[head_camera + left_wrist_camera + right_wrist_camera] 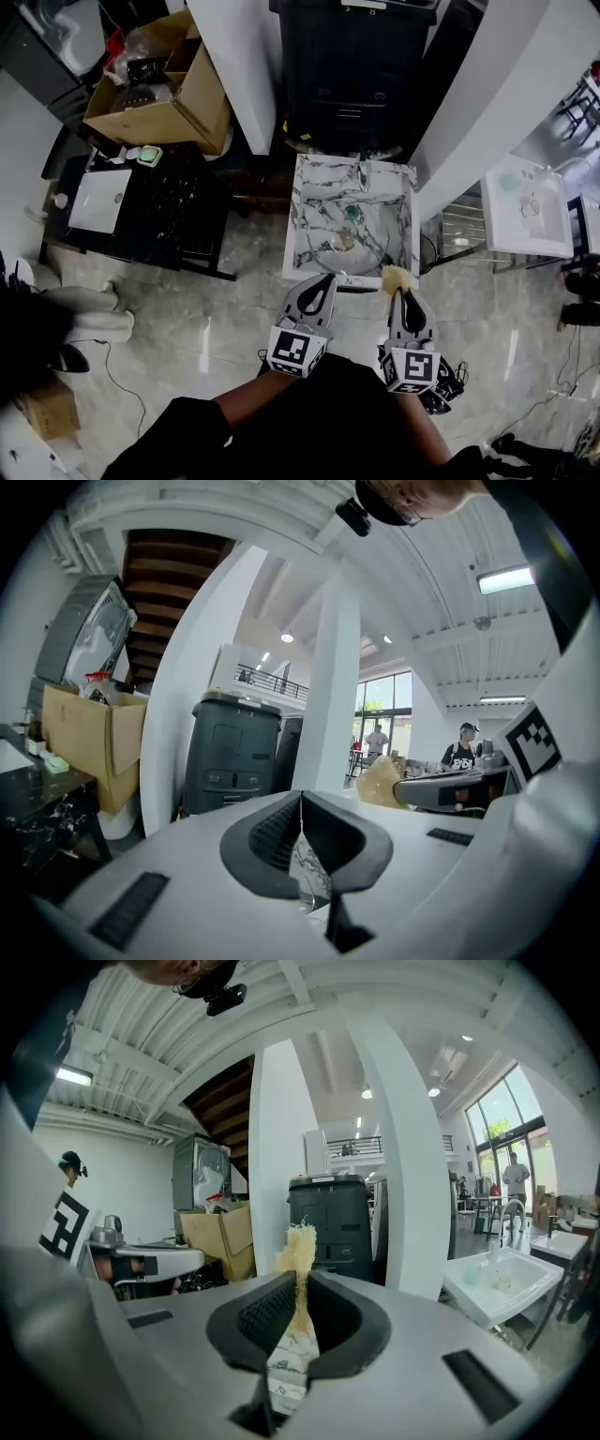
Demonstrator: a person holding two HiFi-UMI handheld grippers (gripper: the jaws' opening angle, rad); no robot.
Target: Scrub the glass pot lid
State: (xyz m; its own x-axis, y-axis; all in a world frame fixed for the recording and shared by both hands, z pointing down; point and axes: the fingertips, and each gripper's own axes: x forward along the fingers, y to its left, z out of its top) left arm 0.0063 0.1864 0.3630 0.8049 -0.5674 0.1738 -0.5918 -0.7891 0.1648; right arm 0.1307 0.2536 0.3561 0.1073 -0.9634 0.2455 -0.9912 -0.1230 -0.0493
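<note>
The glass pot lid (345,246) lies inside the marble-patterned sink (305,178), its knob (352,214) near the middle. Both grippers hover side by side just in front of the sink's near edge, pointing forward. My left gripper (325,280) (300,803) is shut, with nothing that I can make out between its jaws. My right gripper (397,289) (302,1283) is shut on a pale yellow fibrous scrubber (397,277) (298,1249), which sticks out past the fingertips. In the left gripper view the scrubber (380,782) also shows at the right.
A dark bin (356,66) stands behind the sink between white pillars. At the left are a black table (141,211) and an open cardboard box (169,94). A white basin (525,211) stands at the right. People stand far off (461,752).
</note>
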